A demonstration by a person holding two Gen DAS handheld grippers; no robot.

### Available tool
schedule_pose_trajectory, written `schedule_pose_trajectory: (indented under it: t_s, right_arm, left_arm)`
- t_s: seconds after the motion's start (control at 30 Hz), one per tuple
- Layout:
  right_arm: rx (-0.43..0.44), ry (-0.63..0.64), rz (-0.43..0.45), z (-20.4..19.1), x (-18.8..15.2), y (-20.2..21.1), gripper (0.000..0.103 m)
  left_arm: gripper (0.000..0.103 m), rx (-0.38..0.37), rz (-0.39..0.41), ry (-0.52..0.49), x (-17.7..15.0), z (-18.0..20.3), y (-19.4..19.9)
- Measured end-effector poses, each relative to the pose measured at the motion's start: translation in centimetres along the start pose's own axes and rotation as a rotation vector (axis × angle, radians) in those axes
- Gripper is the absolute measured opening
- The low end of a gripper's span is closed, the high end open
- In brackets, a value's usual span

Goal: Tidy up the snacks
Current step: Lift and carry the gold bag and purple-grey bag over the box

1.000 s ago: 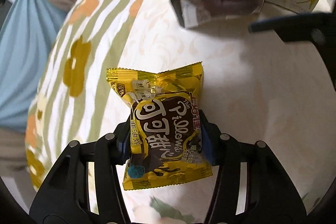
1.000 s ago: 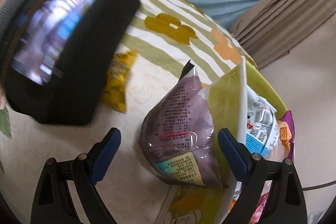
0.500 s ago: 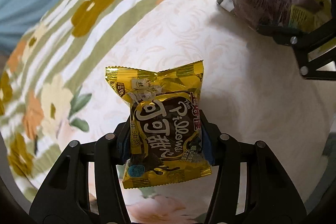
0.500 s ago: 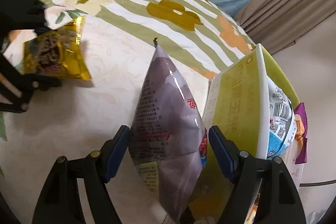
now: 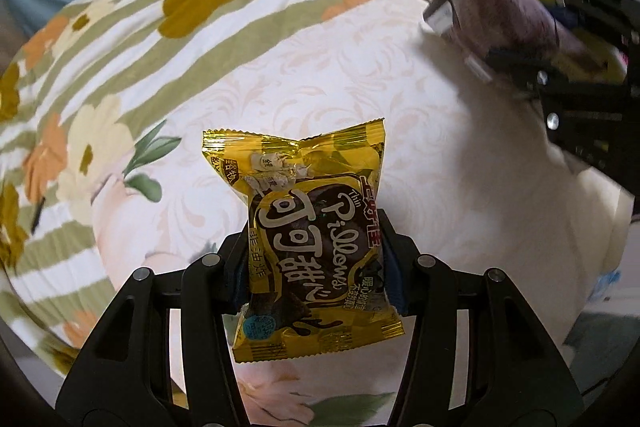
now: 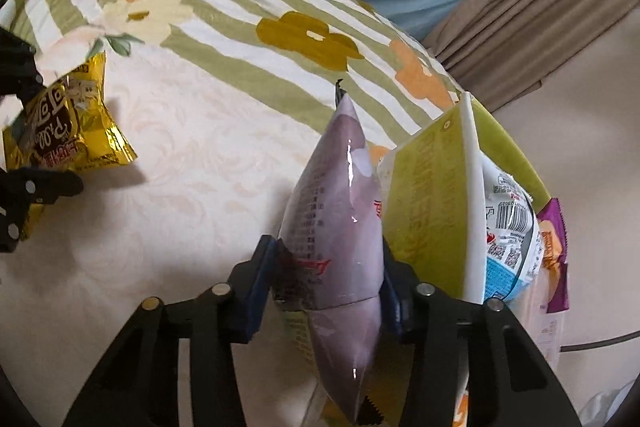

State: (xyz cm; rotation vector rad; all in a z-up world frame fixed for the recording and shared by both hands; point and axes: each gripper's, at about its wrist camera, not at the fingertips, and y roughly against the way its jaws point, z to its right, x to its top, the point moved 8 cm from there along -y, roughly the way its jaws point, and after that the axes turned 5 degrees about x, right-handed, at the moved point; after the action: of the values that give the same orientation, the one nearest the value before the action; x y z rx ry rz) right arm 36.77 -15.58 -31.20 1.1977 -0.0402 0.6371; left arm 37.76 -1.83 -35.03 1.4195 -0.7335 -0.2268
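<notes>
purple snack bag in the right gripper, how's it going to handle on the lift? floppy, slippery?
Purple bag looks puffy and probably light; it bulges between the pads of the right gripper, whose jaws have just been closing on it. The glossy film shows glare, so it may slip. It narrows to a peak above and hangs loose below the grip, so expect some sway.

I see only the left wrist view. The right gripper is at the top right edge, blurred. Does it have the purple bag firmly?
Observer: Yes. In the right wrist view the right gripper has just closed, and both blue pads press the sides of the purple bag.
Operator: What is beside that bag?
Observer: A green box stands just to its right; I cannot tell if they touch.
Operator: Is there something inside the box?
Observer: Yes, a white and blue packet with a barcode lies behind its white rim, and a purple packet farther right.
</notes>
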Motion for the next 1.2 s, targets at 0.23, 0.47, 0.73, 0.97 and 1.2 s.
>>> schedule_pose_trajectory:
  t_s: [0.23,0.47,0.73,0.97,1.2]
  right_arm:
    - [0.065,-0.054,0.081,-0.8,0.8,3.1,0.039]
    - [0.171,-0.181,0.178,-0.6,2.2,8.9,0.039]
    - [0.249,-0.38,0.257,4.2,1.7,15.8,0.039]
    - [0.191,-0.459,0.313,11.5,-2.3,20.3,0.039]
    - [0.265,-0.525,0.327,17.4,-7.9,20.9,0.039]
  left_arm:
    - [0.048,0.001,0.04,0.087,-0.1,-0.9,3.4]
    - [0.048,0.012,0.131,0.088,1.1,-0.4,9.2]
    - [0.048,-0.032,0.284,0.043,5.6,3.8,17.0]
    - [0.048,-0.082,0.361,0.072,9.3,10.3,21.2]
    - [0.048,-0.152,0.315,0.157,11.2,19.1,19.7]
